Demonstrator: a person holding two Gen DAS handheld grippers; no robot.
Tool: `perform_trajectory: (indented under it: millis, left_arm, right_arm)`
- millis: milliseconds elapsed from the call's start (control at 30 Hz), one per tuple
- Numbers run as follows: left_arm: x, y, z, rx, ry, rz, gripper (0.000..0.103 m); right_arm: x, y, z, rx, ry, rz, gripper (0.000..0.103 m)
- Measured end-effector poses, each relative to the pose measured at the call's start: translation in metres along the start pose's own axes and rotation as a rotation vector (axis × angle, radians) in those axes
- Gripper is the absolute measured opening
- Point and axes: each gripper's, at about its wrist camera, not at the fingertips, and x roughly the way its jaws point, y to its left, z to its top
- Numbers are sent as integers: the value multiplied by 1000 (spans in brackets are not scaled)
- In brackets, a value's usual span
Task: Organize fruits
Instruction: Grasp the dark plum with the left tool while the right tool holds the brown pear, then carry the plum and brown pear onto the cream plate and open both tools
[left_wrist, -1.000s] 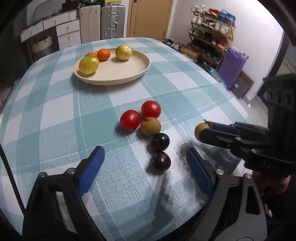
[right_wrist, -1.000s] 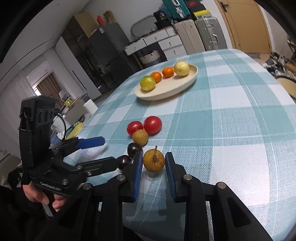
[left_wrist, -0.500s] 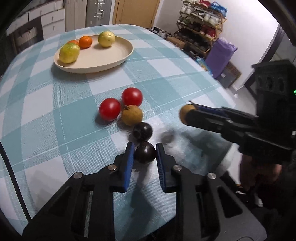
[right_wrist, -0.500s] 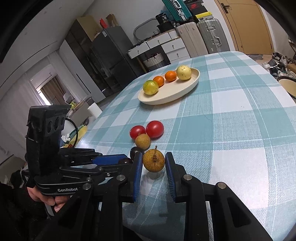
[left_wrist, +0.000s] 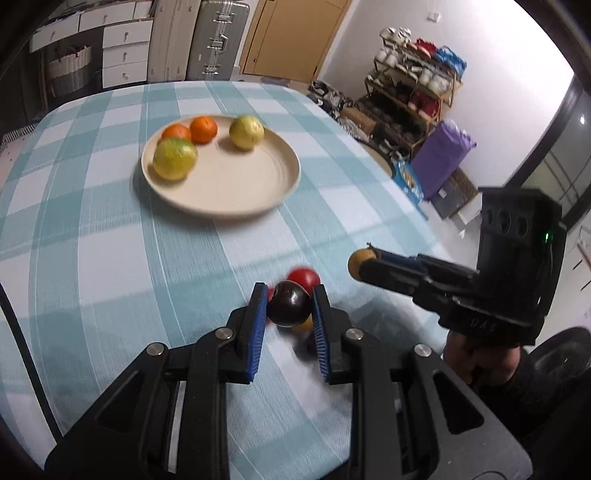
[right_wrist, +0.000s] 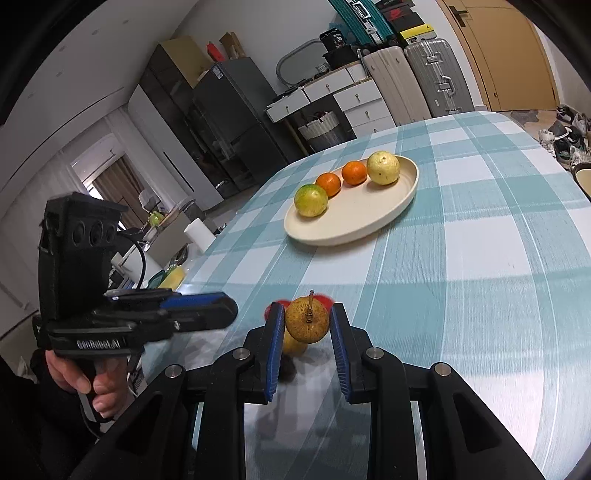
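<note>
My left gripper (left_wrist: 289, 295) is shut on a dark purple round fruit (left_wrist: 289, 303) and holds it just above the checked tablecloth. My right gripper (right_wrist: 307, 317) is shut on a brown speckled fruit with a stem (right_wrist: 307, 320), also lifted off the cloth. In the left wrist view the right gripper (left_wrist: 364, 260) comes in from the right with that brown fruit (left_wrist: 357, 259) at its tip. Under the grippers lie a red tomato (left_wrist: 303, 277), another brown fruit (right_wrist: 293, 347) and a dark fruit (right_wrist: 286, 371). Farther off, the cream plate (left_wrist: 221, 206) carries two oranges (left_wrist: 204, 129), a green-yellow fruit (left_wrist: 174, 158) and a yellow one (left_wrist: 246, 132).
A person's hand (right_wrist: 88, 380) grips the left tool's handle at the near left. The table edge (left_wrist: 406, 199) falls away on the right toward a purple bag (left_wrist: 439, 162) and a shoe rack (left_wrist: 413, 85). Bare cloth lies between the loose fruits and the plate.
The left gripper went from wide open to shut on the dark fruit, then lifted it. Both grippers rose and moved toward the plate; the right kept its brown fruit.
</note>
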Motion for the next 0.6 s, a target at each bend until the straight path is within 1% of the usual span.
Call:
perform_trajectory:
  millis: [200, 267, 433, 600]
  left_arm:
    - [8, 28, 45, -63, -26, -15, 21]
    - [12, 37, 63, -77, -32, -9, 21]
    - [24, 52, 107, -82, -44, -4, 21]
    - [44, 62, 150, -69, -38, 16, 21]
  right_arm:
    - [10, -2, 30, -17, -22, 11, 26]
    - [15, -3, 43, -21, -28, 10, 26]
    - [33, -7, 76, -48, -36, -10, 26]
    - [53, -13, 103, -51, -31, -38, 26]
